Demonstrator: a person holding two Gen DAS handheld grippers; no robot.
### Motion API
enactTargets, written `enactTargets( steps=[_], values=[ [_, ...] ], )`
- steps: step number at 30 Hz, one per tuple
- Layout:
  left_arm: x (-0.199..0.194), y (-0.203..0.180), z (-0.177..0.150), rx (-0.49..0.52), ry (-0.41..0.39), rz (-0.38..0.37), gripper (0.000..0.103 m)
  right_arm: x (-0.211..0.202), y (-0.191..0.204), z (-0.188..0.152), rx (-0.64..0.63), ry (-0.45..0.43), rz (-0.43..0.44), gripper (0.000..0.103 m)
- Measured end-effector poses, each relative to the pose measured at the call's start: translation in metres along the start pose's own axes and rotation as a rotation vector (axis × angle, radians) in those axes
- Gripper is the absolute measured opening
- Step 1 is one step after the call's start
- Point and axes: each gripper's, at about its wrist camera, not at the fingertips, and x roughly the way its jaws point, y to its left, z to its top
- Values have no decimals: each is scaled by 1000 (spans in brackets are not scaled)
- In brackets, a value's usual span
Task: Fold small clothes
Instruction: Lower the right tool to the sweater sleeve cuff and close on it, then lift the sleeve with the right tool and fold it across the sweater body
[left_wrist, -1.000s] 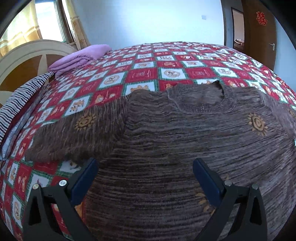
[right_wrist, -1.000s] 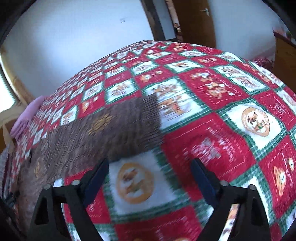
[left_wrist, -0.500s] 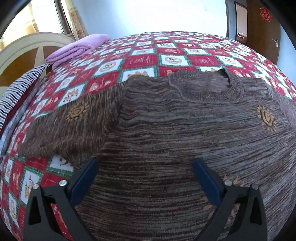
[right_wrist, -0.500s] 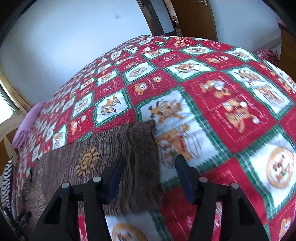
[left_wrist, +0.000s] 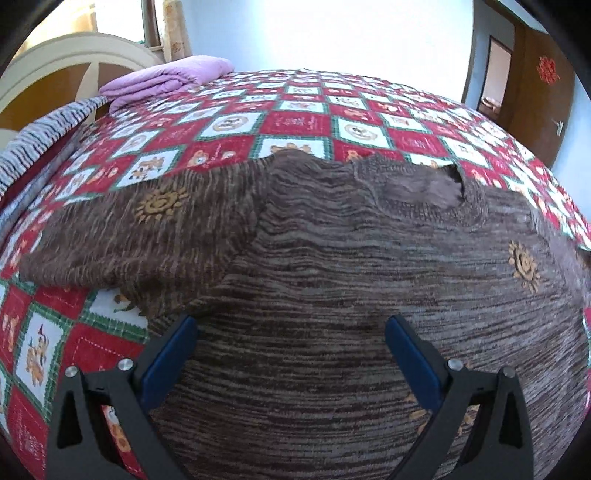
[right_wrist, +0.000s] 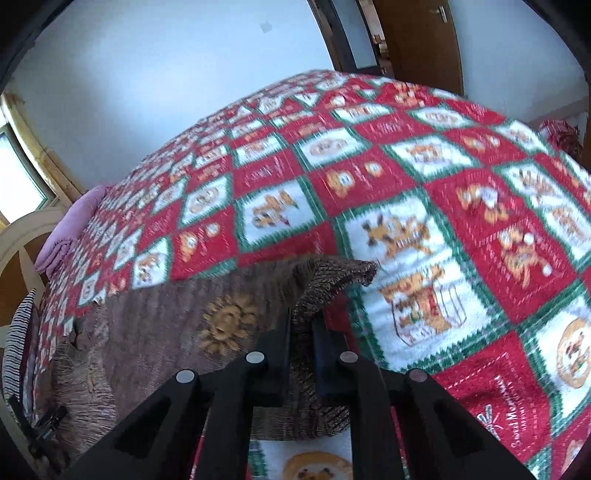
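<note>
A small brown striped knit sweater (left_wrist: 351, 288) with gold sun motifs lies flat on the bed, neck away from me, one sleeve (left_wrist: 129, 236) spread to the left. My left gripper (left_wrist: 290, 343) is open and hovers over the sweater's lower body. In the right wrist view my right gripper (right_wrist: 301, 332) is shut on the cuff end of the other sleeve (right_wrist: 325, 280), which is lifted and bunched between the pads; the rest of the sweater (right_wrist: 147, 339) lies to the left.
The bed has a red, white and green patchwork quilt (left_wrist: 295, 122) (right_wrist: 461, 221). A folded purple blanket (left_wrist: 166, 79) and a striped cloth (left_wrist: 40, 136) lie by the headboard at far left. A wooden door (left_wrist: 535, 92) stands at right.
My right gripper moved onto the sleeve cuff, shut on it and raised it off the quilt. My left gripper stayed open over the sweater's body, shifting only slightly.
</note>
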Motion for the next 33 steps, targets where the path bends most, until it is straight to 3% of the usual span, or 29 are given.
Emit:
enactTargets(
  steps=[18, 33],
  values=[
    [-1, 10, -2, -48, -18, -40, 103, -64, 142, 28, -226, -77, 145, 9],
    [-6, 13, -5, -70, -38, -67, 103, -79, 287, 6, -429, -63, 301, 9]
  ],
)
